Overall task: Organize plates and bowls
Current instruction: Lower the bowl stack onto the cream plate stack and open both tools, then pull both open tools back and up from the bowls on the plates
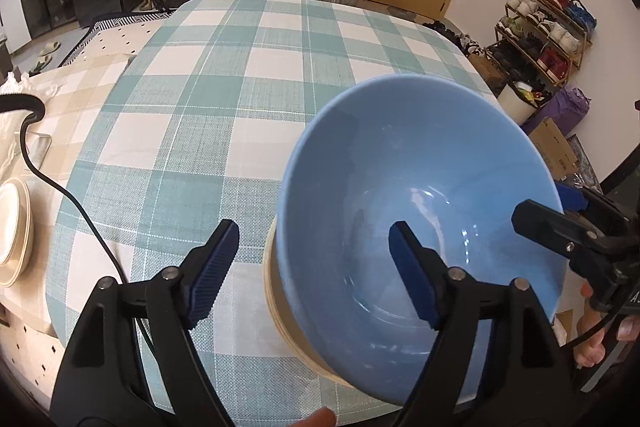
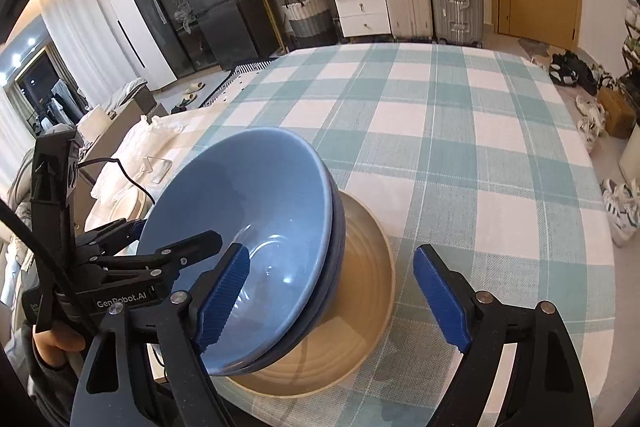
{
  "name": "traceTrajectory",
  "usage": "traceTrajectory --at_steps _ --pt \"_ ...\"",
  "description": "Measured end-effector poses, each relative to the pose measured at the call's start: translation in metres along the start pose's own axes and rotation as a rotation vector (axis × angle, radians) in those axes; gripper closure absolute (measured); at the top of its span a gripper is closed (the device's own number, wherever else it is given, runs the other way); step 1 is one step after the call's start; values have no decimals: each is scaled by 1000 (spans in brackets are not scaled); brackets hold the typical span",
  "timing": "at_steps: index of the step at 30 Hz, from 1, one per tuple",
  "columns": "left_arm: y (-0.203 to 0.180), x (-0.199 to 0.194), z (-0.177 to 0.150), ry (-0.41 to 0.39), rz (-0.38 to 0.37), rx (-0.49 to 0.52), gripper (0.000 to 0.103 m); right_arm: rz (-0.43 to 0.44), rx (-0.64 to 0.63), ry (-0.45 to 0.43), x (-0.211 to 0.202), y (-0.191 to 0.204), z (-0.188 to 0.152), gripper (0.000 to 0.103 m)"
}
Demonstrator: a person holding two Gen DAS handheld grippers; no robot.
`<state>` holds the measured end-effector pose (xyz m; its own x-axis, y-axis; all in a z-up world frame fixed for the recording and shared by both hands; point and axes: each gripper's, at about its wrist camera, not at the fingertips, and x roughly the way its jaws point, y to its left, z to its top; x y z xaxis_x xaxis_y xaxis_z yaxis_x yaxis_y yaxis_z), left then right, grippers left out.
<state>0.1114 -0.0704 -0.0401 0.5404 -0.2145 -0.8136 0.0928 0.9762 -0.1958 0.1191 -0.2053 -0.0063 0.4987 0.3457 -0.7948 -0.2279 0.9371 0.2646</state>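
Standing wide and empty, both grippers (image 1: 312,271) (image 2: 332,299) straddle the bowls' (image 2: 240,227) rim, stacking seemingly done; next, withdraw.

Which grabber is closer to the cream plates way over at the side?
Left. The left gripper straddles the blue bowls' side facing the cream plates. The right gripper straddles their opposite rim, so the bowls lie between it and the plates.

Your blue bowls (image 2: 256,227) hide most of the beige plate (image 2: 360,307) beneath. The cream plates (image 1: 12,231) beside the desk (image 1: 248,87) are cut off by the left edge.
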Motion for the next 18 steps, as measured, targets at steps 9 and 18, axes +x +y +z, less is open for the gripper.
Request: traceTrajectory --at_steps 9,18 --pt "-2 -19 1 -40 -38 9 23 1 -14 -96 -20 -3 1 13" --pt "-5 -44 2 -117 -48 22 2 -38 -20 -197 -39 -4 0 11"
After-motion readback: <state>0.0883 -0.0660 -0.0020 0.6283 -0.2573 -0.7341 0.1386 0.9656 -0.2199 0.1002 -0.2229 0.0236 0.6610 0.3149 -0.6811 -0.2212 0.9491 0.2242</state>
